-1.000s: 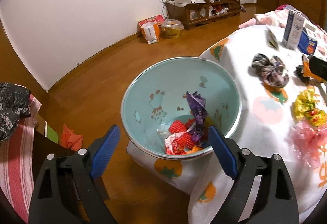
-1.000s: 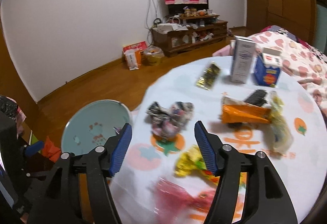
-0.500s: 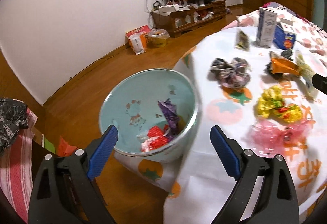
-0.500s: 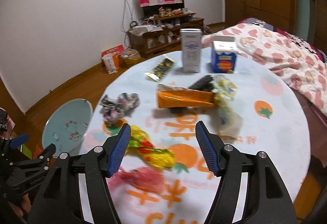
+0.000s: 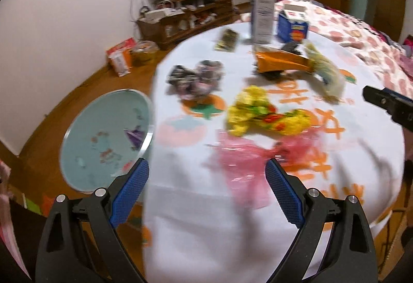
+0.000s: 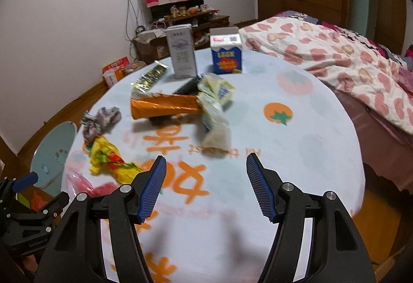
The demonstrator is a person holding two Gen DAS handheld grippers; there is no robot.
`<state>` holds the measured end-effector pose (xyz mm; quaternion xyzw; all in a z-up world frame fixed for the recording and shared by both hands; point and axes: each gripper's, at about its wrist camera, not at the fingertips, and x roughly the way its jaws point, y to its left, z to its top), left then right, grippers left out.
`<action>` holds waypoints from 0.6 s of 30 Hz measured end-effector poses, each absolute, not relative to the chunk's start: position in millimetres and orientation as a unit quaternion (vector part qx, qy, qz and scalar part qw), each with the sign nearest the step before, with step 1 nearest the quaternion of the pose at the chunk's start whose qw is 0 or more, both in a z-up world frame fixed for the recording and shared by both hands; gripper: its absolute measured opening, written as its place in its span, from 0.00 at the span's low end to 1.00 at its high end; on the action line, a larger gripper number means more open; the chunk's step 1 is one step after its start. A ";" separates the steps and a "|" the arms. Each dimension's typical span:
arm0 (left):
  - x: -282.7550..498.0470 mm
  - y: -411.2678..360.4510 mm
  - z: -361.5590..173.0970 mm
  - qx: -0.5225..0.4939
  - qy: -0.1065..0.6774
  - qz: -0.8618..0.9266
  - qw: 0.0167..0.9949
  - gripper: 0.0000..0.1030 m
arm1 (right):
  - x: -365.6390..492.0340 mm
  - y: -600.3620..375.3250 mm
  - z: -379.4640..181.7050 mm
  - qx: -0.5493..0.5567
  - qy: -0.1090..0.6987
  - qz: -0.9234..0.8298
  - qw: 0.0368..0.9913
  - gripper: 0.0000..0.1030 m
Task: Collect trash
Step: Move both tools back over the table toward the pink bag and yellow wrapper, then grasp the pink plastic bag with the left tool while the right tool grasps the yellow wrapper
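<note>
Your left claw (image 5: 206, 177) stands wide open with nothing between its blue pads; it hangs above the near edge of the counter (image 5: 361, 133), just short of the pink wrapper (image 5: 240, 161). Your right claw (image 6: 204, 179) is likewise open and empty, over bare cloth. The trash lies on the counter: yellow wrapper (image 6: 108, 156), grey crumpled wrapper (image 6: 100, 119), orange packet (image 6: 165, 106), pale bag (image 6: 215, 107) touching it. The basin (image 5: 103, 138) sits beside the counter's left edge, with a purple scrap (image 5: 134, 134) inside. Two cartons (image 6: 182, 50) stand upright at the far side.
</note>
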<state>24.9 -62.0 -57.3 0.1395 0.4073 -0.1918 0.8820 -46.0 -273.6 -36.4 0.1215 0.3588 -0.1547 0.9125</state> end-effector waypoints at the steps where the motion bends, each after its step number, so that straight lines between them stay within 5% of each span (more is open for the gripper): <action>1: 24.2 -66.5 -59.1 0.135 0.410 -0.196 0.880 0.87 | -47.0 -274.4 -38.0 0.123 0.360 -0.156 0.912 0.63; 6: 28.1 -81.0 -70.2 0.124 0.420 -0.206 0.875 0.79 | -54.8 -283.3 -44.2 0.131 0.364 -0.160 0.908 0.63; 12: 37.9 -84.8 -93.7 0.098 0.458 -0.212 0.858 0.36 | -56.2 -283.7 -51.6 0.135 0.373 -0.152 0.905 0.62; 18: 39.5 -78.8 -91.3 0.084 0.448 -0.211 0.865 0.22 | -50.3 -278.6 -53.7 0.133 0.377 -0.141 0.906 0.62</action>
